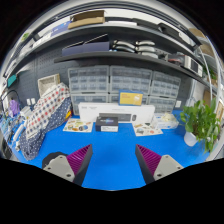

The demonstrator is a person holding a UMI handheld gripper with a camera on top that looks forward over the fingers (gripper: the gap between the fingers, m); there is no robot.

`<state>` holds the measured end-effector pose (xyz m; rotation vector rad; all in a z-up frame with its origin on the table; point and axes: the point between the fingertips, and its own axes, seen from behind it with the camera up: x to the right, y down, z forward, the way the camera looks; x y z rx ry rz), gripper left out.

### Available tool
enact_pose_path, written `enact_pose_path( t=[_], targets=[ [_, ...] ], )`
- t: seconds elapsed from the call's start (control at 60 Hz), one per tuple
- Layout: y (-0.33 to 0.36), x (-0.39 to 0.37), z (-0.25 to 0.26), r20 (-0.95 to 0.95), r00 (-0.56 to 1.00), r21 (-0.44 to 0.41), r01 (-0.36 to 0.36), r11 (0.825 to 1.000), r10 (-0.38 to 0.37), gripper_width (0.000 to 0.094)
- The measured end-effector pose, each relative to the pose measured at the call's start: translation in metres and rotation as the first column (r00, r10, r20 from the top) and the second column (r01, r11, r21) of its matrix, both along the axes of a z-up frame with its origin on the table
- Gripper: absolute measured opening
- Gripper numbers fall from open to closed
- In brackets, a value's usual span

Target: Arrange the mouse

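My hand-held gripper (110,160) hangs over the blue worktop (110,145) with its fingers spread wide, purple pads (77,157) facing inward and nothing between them. The blue surface just ahead of the fingers is bare. Beyond, at the far edge, a white machine (117,115) stands in the middle, flanked by shallow trays (77,126) holding small items I cannot make out. A potted plant (198,122) sits off to the right, a patterned cloth (42,112) to the left. Behind these, drawer cabinets (125,82) and shelves (105,48) of boxes. I cannot pick out a mouse anywhere.
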<state>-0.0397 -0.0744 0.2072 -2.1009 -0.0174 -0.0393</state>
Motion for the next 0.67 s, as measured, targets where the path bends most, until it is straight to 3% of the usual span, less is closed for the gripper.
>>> enact_pose_path(
  t=[0.3,0.667],
  targets=[
    [-0.021,0.07,0.016,-0.002,1.0,0.015,0.021,1.0,-0.021,0.086],
    [-0.034,0.092,0.005,-0.018,0.999,0.001,0.03,1.0,-0.03,0.086]
  ],
)
